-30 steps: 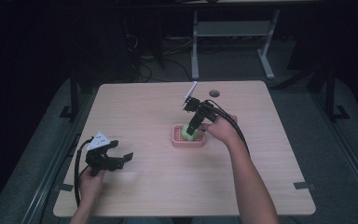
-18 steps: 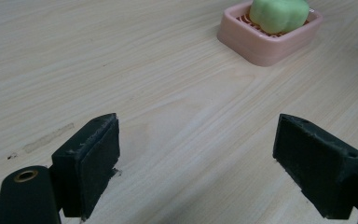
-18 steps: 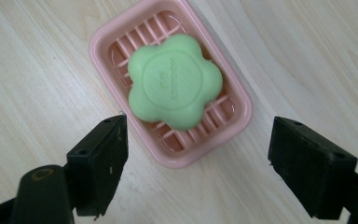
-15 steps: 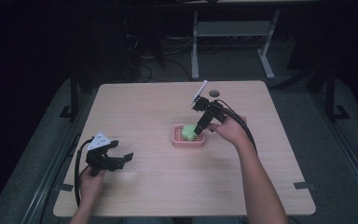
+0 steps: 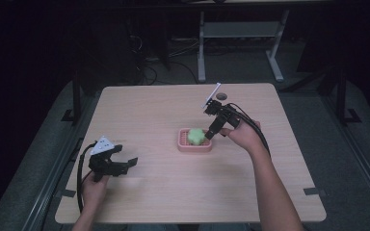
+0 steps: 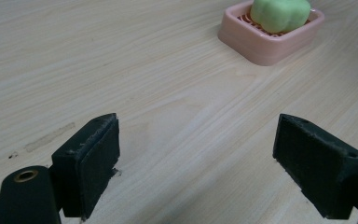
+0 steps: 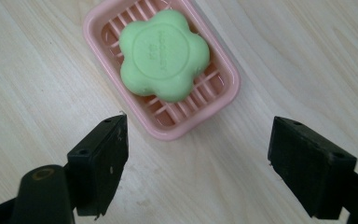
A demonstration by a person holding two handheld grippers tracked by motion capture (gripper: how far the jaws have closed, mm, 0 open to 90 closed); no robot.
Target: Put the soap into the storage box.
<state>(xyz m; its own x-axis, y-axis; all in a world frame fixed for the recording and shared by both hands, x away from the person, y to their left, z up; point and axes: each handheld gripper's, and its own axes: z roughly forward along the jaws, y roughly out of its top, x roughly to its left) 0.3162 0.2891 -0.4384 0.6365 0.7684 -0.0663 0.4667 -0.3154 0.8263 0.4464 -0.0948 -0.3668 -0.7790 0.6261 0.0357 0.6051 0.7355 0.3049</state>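
Resting low near the front left corner of the surface (image 5: 139,110), the left gripper (image 5: 120,166) is held by the person's left hand (image 5: 94,190). Its jaws stand wide apart and have nothing between them; in the left gripper view there is bare wood under them, and it cannot be told whether they touch it.

Farther in, near the middle of the surface, lies the pink soap dish (image 5: 194,143), and the green soap (image 5: 196,135) sits inside it on the ribs. The soap has the form of a flower with a round stamp on its top face. It looks like a solid, light bar, stiff but easy to mark, and probably smooth and a little slippery. A good place to hold it seems to be across two opposite sides, with the pads set in the hollows between the petals, so that it does not turn or slide out. The dish is light too and may move if it is pushed.

Just beyond the dish, at its right end, the right gripper (image 5: 209,136) hangs over it, pointing down. In the right gripper view its jaws are spread wide, wider than the soap (image 7: 164,54), and hold nothing; they are above the near edge of the dish (image 7: 223,93), apart from it.
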